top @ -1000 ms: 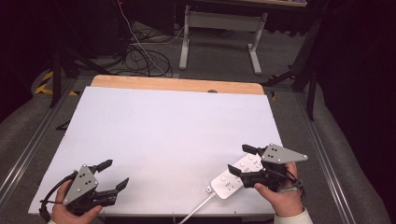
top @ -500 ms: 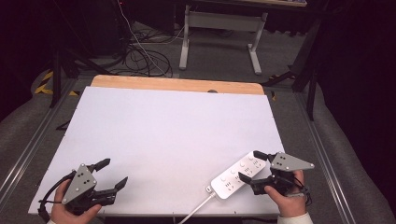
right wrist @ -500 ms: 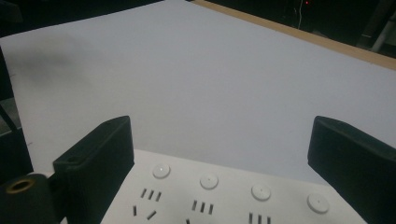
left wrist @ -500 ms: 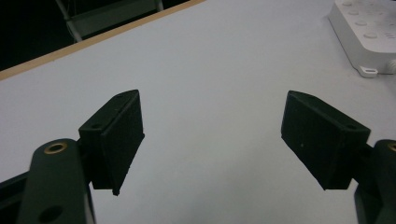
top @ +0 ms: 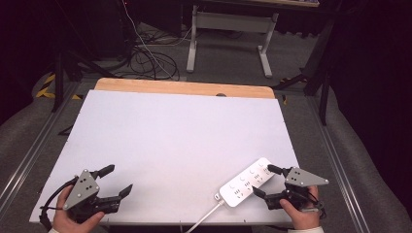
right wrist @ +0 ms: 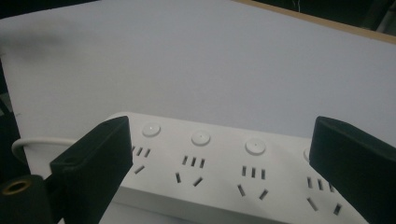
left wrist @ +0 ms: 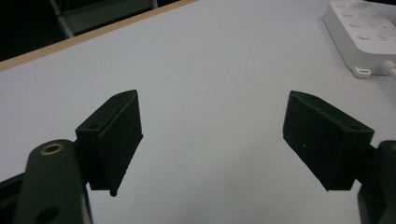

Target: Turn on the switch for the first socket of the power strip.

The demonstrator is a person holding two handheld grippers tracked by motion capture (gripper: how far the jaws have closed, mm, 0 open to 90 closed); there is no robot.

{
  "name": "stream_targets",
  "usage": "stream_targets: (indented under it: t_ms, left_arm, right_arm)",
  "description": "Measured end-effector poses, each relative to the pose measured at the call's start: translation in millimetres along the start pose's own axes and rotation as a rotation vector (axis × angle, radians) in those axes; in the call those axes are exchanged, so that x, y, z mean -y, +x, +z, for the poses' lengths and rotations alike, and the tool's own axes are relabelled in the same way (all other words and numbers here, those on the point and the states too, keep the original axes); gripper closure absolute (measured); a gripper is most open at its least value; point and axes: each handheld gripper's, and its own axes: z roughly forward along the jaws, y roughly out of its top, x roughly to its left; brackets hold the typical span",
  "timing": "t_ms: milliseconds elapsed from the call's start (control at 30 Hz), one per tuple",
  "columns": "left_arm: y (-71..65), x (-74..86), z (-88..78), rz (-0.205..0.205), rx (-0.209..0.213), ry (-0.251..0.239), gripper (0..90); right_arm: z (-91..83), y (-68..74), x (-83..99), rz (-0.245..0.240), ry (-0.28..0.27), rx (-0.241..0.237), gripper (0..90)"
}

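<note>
Item: white power strip (top: pixel 246 183), four socket groups with a round button beside each. Location: near right of the counter (top: pixel 175 141), flat on the white surface, close to the near edge. Long axis diagonal, running from near-left to far-right; cable end pointing near-left, with the white cable (top: pixel 204 217) leaving over the near edge; free end pointing far-right, toward the counter's right edge. In the right gripper view, strip (right wrist: pixel 224 168) lying crosswise, sockets face up.

Right tool (top: pixel 266 180): jaws wide, set to either side of the strip's far-right end, gripping nothing; contact with the strip not determinable. Change over the last second: hand and tool shifted right and slightly nearer, strip swung with them from a steeper lie to the present shallower diagonal, far end carried toward the right edge. Reading: strip being repositioned or released rather than lifted; wide jaws suggest a let-go or a fresh approach, not a firm hold.

Left tool (top: pixel 116 179): near left corner of the counter, jaws wide, nothing between them; position practically unchanged across the same second. In the left gripper view, pads (left wrist: pixel 119 135) over bare counter, strip's cable end (left wrist: pixel 362 35) well apart at upper right. Reading: idle, no part in the present step.

Surroundings: wooden strip (top: pixel 184 88) along the far edge; cables and a table frame on the floor beyond.
</note>
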Motion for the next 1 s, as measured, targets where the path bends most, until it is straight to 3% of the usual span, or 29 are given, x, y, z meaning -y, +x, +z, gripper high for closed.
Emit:
stream_targets:
  t_ms: [167, 467, 633, 833, 1000]
  left_arm:
    - [0.4, 1.1, 1.1, 0.008, -0.002, 0.003, 20.6]
    - [1.5, 8.1, 6.1, 0.001, -0.014, -0.034, 19.3]
    - [2.2, 11.6, 10.5, 0.002, -0.01, -0.009, 19.2]
    - [2.6, 11.8, 11.8, 0.01, -0.026, 0.031, 19.2]
    - [2.2, 11.5, 11.4, 0.012, -0.022, 0.025, 18.4]
  right_arm:
    - [0.1, -0.7, 7.8, -0.006, 0.008, -0.009, 7.1]
    - [1.3, 0.9, 24.1, 0.051, 0.001, 0.019, 6.4]
    - [1.3, 1.9, 30.9, 0.073, 0.01, 0.011, 6.3]
    - [2.6, 2.0, 26.0, 0.047, 0.006, 0.025, 6.3]
    - [4.0, 6.3, 23.3, 0.019, 0.017, 0.032, 7.3]
